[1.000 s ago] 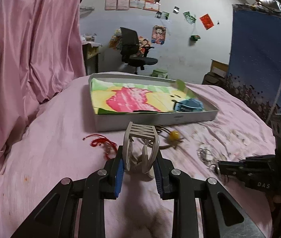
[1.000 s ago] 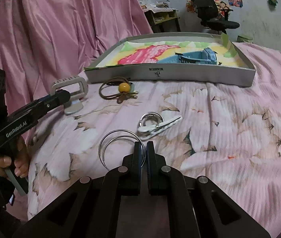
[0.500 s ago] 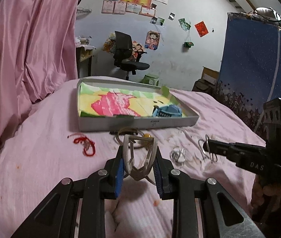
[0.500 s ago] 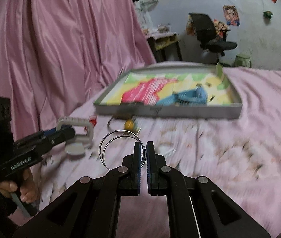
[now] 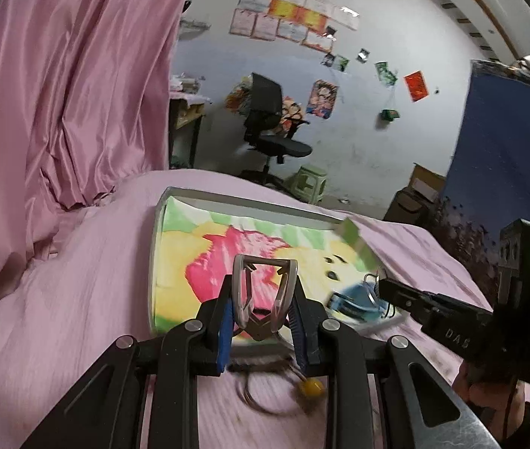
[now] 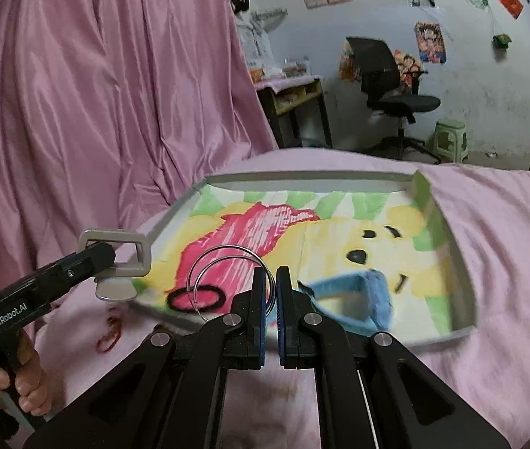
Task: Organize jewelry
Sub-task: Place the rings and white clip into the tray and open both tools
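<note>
Left wrist view showed the left tongs (image 5: 263, 310) clamped on a hair claw (image 5: 265, 295), the right tongs (image 6: 271, 292) pinching thin hoops (image 6: 224, 277); both had risen from the bed (image 6: 508, 243) to above the tray (image 6: 302, 178), ready for dropping.

The shallow grey tray with a colourful drawing lining (image 6: 463, 262) is open from above, and most of its floor is free. A blue fabric bracelet (image 6: 358, 292) takes the near right part, and a black and red hair ring (image 6: 195, 297) lies near the left front corner. The low grey rim (image 5: 250, 207) is the only barrier around it. In front of the tray, a brown cord with a yellow bead (image 5: 311, 387) and probably a red string ornament (image 6: 109, 333) lie on the pink bedsheet (image 5: 78, 299).
</note>
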Demonstrator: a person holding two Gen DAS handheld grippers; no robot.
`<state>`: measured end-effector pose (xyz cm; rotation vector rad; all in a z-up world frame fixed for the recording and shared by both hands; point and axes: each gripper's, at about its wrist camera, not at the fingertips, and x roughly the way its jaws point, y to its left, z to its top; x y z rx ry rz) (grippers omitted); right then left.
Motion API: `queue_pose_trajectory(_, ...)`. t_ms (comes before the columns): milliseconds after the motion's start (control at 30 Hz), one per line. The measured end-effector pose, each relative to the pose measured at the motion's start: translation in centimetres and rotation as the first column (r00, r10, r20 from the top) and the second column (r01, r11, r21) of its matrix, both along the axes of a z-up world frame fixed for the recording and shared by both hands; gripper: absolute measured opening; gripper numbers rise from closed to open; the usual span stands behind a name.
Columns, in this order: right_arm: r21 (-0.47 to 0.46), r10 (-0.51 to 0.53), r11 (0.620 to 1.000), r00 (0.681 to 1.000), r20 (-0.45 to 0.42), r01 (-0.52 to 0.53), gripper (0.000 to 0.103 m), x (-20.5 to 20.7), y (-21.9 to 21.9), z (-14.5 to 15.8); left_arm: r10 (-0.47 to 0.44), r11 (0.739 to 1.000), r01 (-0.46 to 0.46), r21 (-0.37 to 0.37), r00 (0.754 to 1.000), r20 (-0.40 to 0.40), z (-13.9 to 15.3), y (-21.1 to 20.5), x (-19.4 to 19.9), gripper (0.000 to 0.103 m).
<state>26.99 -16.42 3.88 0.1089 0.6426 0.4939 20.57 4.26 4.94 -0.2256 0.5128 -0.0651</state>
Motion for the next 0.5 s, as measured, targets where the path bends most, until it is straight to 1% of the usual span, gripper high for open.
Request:
queue_pose_trajectory(133,-0.05,0.004,0.999,0.999,-0.04,-0.006,0.005,2.5,2.0,-1.5,0.002,0.999,-0.005,-0.044,0.997,-0.072,-1.4,1.3,3.0,0.025)
queue_pose_trajectory(200,-0.088,0.006,0.996,0.998,-0.059,-0.011,0.005,3.3,3.0,-2.4,0.005,0.998,-0.011,-0.059,0.995,-0.102,-1.9,1.7,3.9,0.025)
queue_pose_trajectory(300,-0.128,0.007,0.992,0.997,-0.072,-0.016,0.005,3.6,3.7,-3.1,0.006,0.996,-0.019,-0.082,0.988,-0.153,-2.8,2.2,5.1,0.025)
queue_pose_trajectory(400,-0.149,0.008,0.989,0.998,-0.069,-0.019,0.005,3.6,3.9,-3.3,0.011,0.996,-0.029,-0.089,0.981,-0.194,-3.6,2.3,5.7,0.025)
queue_pose_trajectory(500,-0.173,0.011,0.985,0.998,-0.06,-0.021,0.006,3.2,3.9,-3.3,0.009,0.996,-0.026,-0.081,0.979,-0.205,-3.8,2.2,5.8,0.025)
